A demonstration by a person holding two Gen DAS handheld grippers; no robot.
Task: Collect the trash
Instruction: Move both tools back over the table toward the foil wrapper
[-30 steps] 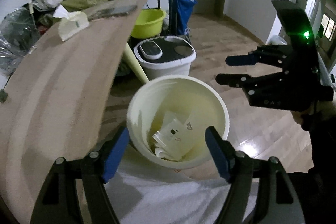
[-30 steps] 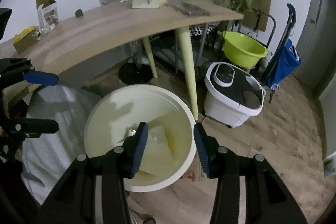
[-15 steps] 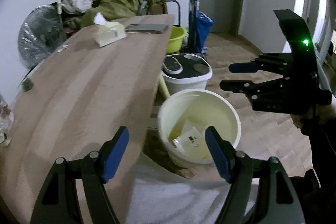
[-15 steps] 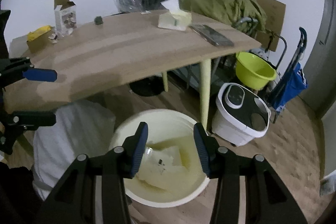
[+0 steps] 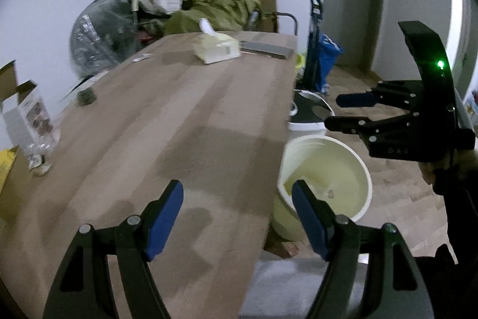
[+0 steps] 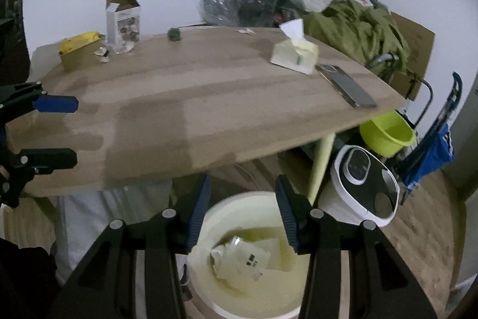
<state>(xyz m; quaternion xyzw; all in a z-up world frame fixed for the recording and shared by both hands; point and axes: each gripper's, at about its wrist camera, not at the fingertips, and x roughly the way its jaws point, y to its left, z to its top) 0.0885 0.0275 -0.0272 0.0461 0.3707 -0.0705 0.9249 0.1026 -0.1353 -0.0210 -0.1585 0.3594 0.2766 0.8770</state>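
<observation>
Clutter lines the worktop [image 6: 209, 97]: one tissue box [image 6: 294, 57], one phone [image 6: 346, 85], one opened carton [image 6: 124, 20]. Crumpled wrappers [image 6: 245, 259] lie in the bucket [image 6: 209, 283] beside it. Left gripper [image 5: 236, 217] and right gripper [image 6: 242, 217] gape empty.

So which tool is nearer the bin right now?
Right. The right tool hangs just above the bin, its fingers framing the rim. The left tool is off to the side over the table, beside the bin.
</observation>
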